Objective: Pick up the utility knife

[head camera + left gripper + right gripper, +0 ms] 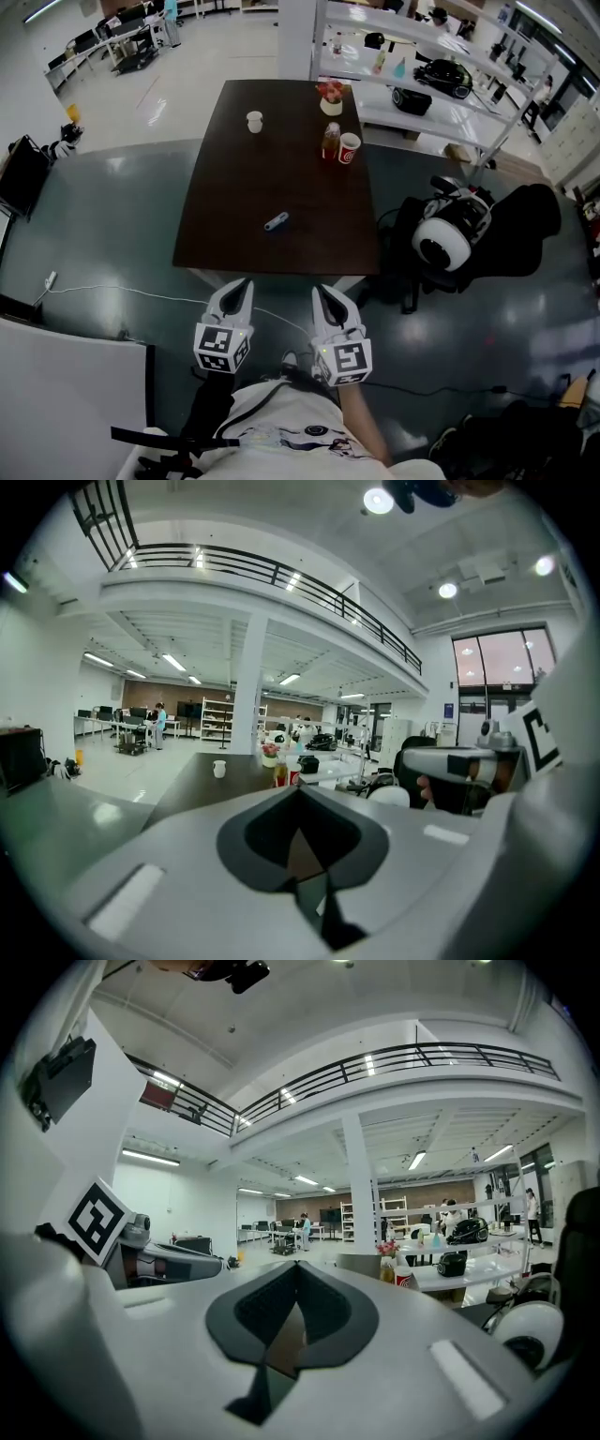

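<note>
"Roughly how many things sit on that table (225, 169)?"

"Five, by my count: one utility knife (276, 221), one white cup (254, 121), one bottle (330, 141), one red paper cup (349, 148) and one pot of flowers (331, 97). The knife lies alone in the near half, a little right of the middle. The other four stand at the far end, the white cup to the left and the rest grouped to the right."

"And the tools?"

"Two. The left gripper (242, 286) and the right gripper (321, 292) are held side by side off the table's near edge. Both have their jaws pressed together on nothing, well apart from the knife."

"What of the room?"

"A dark brown tabletop over a glossy grey floor (112, 216). A white shelving rack (450, 114) stands at the far right. A black chair (525, 230) to the right holds a rounded white object I cannot identify. A white cable (122, 292) trails across the floor on the left."

"Do the cameras differ?"

"Only the head view shows the knife. The two gripper views look out level and take in a railed balcony (281, 574) and ceiling lights overhead. The left gripper view catches the right gripper at its right edge, and the right gripper view catches the left gripper at its left."
</note>
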A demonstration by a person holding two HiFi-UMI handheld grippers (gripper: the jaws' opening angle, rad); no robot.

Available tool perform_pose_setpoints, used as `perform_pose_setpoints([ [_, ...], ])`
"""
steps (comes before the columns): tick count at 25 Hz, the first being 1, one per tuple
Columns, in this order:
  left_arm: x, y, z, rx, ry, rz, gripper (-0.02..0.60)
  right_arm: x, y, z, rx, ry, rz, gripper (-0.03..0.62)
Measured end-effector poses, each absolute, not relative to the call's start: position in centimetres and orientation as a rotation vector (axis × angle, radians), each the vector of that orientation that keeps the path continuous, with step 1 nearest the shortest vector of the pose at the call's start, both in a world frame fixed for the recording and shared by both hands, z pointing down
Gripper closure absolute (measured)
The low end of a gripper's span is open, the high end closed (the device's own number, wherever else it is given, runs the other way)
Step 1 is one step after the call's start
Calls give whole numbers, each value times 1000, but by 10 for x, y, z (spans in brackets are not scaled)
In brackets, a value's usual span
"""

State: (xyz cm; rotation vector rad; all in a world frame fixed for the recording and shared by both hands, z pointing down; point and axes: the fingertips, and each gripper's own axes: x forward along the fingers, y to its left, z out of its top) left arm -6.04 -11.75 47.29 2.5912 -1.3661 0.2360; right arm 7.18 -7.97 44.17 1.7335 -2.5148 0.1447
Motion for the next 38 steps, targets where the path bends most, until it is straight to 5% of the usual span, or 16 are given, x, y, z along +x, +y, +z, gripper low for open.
perform_pose_setpoints([
  [38,-49,-326,568,2419,-974,441,583,81,-287,491,1769,-2299,355,592],
])
